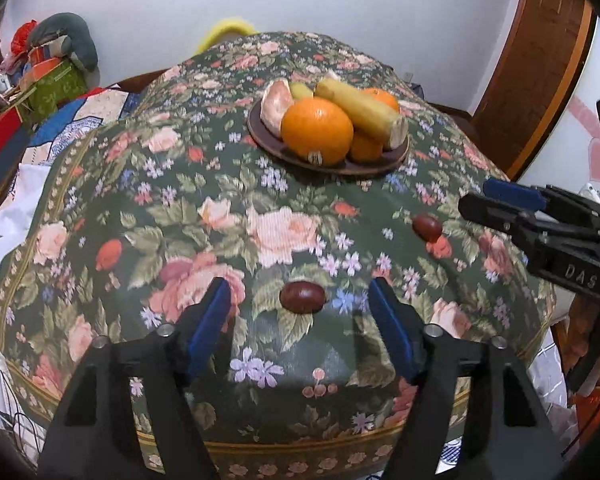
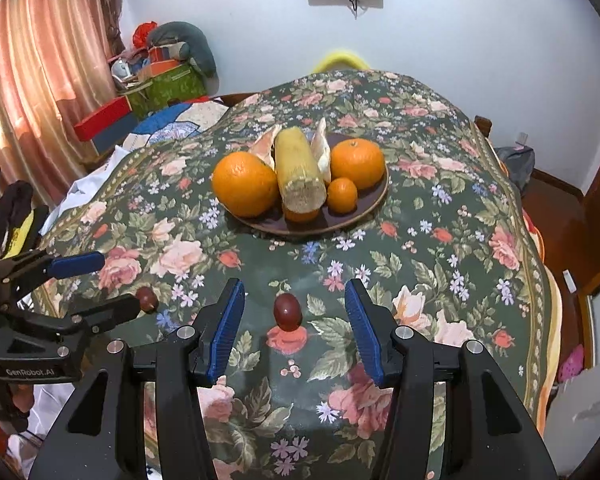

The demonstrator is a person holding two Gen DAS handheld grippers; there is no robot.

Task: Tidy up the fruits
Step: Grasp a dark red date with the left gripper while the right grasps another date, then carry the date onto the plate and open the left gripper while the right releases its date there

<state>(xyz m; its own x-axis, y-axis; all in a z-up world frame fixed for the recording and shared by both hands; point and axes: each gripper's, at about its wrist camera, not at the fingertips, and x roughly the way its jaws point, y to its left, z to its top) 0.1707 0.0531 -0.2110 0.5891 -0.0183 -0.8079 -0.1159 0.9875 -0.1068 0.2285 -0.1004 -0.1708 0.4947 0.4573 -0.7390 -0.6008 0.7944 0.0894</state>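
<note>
Fig.: Round brown plate (image 2: pixel 374 200) already held oranges etc.; two dark-red oval jujubes (image 1: pixel 302 297) (image 2: pixel 287 312) lay loose on floral-clothed desk (image 1: pixel 284 236), each btwn an empty, spread claw: left claw (image 1: pixel 300 312), right claw (image 2: pixel 294 314).

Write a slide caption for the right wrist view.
Open right gripper lined up on a red date, fruit plate beyond, open left gripper near a second date.
</note>
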